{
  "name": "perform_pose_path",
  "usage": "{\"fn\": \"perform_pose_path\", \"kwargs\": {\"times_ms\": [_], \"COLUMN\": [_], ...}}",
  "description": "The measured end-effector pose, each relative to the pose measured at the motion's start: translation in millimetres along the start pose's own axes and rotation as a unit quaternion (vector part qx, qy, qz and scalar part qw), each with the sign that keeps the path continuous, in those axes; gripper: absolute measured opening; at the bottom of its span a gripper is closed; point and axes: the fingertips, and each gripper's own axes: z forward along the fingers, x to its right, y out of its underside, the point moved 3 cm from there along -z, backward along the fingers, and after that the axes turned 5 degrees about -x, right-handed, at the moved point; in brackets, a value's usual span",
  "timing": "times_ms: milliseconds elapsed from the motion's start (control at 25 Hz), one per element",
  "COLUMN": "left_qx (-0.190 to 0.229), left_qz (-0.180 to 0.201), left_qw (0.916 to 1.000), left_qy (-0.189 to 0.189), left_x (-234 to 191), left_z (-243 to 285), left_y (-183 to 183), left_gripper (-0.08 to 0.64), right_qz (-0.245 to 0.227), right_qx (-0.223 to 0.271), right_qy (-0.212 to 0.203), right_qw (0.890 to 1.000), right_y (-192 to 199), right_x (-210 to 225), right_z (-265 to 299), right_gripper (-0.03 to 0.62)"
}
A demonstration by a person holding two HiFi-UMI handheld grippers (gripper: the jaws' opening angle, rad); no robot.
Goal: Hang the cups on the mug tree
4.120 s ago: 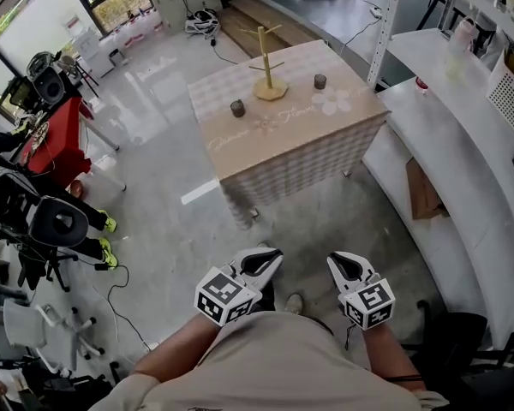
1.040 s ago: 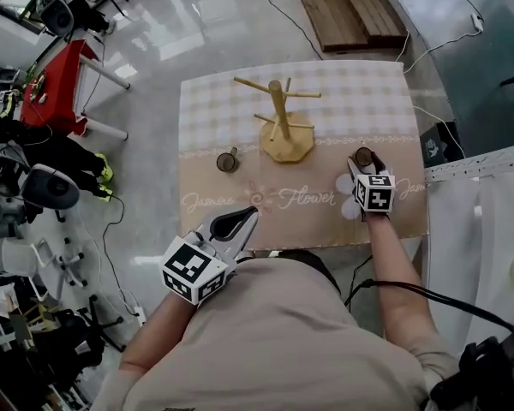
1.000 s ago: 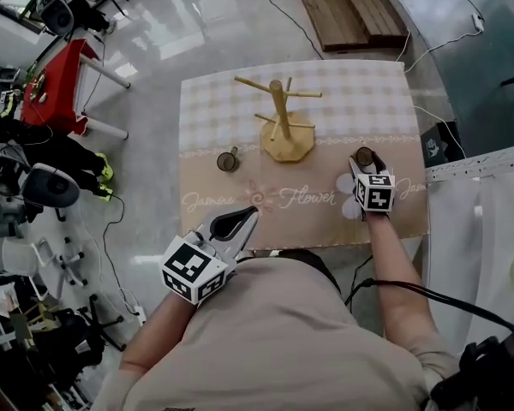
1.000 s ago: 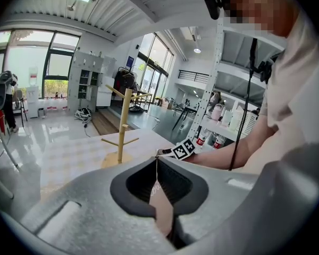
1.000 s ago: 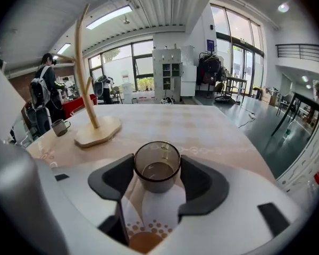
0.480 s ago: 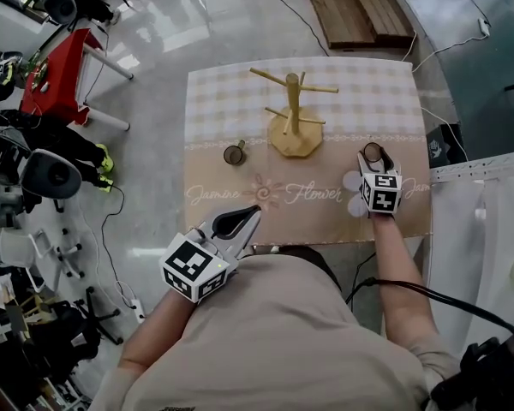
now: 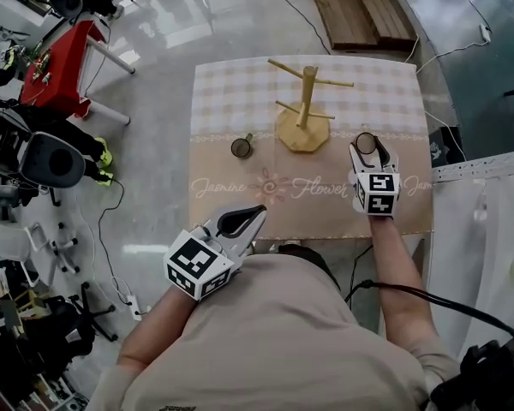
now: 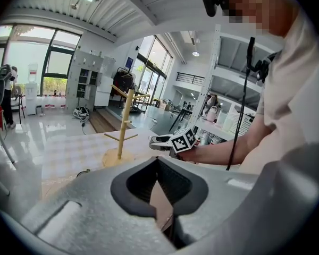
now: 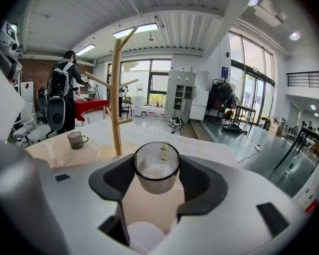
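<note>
Left tongs point(image 8: 158, 162) together, empty.

- Mug tree point(image 7: 305, 101): pale bare wood, matt, with smooth round pegs.
- Cup point(image 9: 157, 174): smoky see-through glass, glossy; second cup point(image 9: 76, 139) is of the same tinted glass.
- Tablecloth point(image 7: 231, 101): what looks like cloth, matt, a beige check above a plain tan band.
- Floor point(image 7: 163, 50): polished grey, mirror-glossy under the window light.
- Planks point(image 7: 351, 7): brown wood, dull and grainy.
</note>
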Motion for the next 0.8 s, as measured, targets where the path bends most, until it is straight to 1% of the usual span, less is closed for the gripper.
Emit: {"fn": "perform_pose_path", "kwargs": {"times_ms": [280, 600, 800], "left_qx": [0.006, 0.009, 0.011], "left_qz": [-0.008, -0.013, -0.019], "left_qw": [0.9999, 0.9996, 0.9993], "left_qy": [-0.007, -0.022, -0.029], "left_x": [-2.7, -7.3, -11.4], "left_z": [-17.6, -35.4, -44.4], "left_y": [10.3, 19.8, 23.5], "left_gripper": [0.008, 0.008, 0.008], "right_qz": [-0.033, -0.052, -0.063], "right_qx": [0.017, 0.034, 0.034], "right_qy": [-0.012, -0.021, -0.023], "right_qw": [0.999, 0.998, 0.997], "right_y": [-25.0, -44.8, -50.7], "right_x": [-29.1, -50.6, -62.0], "right_z": [-2.6, 3.5, 8.2], "right_gripper": [0.270, 0.270, 0.270]}}
